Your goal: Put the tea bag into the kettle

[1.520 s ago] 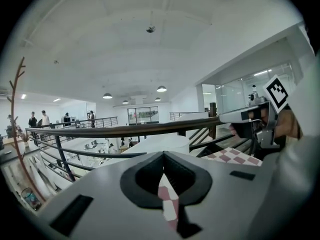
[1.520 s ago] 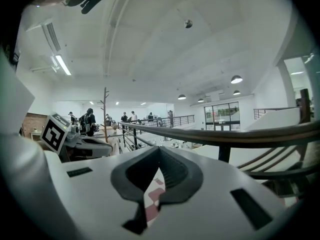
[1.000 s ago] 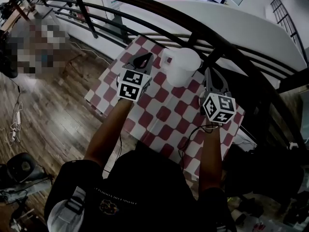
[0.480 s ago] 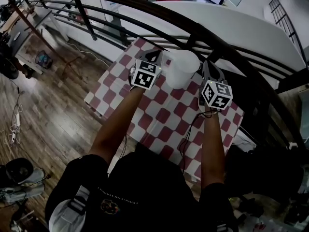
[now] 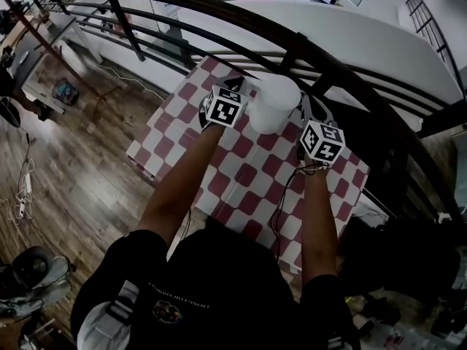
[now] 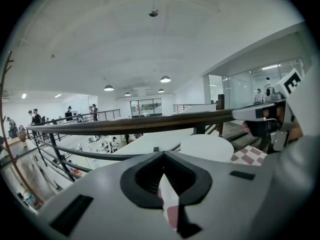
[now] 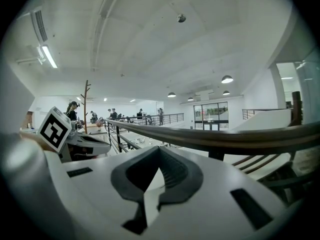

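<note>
Both pairs of fingers are pressed together, pinching nothing. The left gripper (image 5: 234,86) and right gripper (image 5: 311,109) flank the white kettle (image 5: 275,102), which stands between their tips on the checked table (image 5: 241,173). No tea bag shows in any view, so I judge the whole task is yet to do: find it, grasp it, drop it in.

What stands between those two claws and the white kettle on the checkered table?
Nothing visible. The kettle sits between the left gripper and right gripper, with only bare checkered table between. Its top looks lidded; no tea bag shows.
</note>
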### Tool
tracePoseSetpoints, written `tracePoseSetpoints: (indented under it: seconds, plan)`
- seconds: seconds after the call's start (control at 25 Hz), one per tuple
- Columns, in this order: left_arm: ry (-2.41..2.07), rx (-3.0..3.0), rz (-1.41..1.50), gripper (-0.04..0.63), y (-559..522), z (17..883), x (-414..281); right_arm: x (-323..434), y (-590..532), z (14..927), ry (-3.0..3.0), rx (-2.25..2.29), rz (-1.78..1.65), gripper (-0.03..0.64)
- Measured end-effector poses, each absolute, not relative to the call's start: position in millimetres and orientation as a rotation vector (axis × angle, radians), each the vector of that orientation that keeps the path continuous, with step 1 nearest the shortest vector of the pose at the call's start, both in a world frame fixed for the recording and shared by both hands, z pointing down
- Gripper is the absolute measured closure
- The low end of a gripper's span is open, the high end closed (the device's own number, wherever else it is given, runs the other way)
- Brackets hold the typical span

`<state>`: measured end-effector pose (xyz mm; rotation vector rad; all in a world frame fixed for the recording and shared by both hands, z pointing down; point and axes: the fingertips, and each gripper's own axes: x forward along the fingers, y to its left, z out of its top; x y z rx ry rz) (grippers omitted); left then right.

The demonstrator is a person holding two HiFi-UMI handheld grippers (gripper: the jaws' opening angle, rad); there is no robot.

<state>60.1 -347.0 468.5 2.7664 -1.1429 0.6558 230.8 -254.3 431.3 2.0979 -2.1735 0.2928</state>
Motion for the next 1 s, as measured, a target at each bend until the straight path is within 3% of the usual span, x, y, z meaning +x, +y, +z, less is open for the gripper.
tracePoseSetpoints:
  seconds: [1.0]
  plan:
    - [-1.073, 2.716, 0.616, 0.592, -364, 493, 80, 242, -251, 457, -2.143, 2.119, 0.384, 0.603]
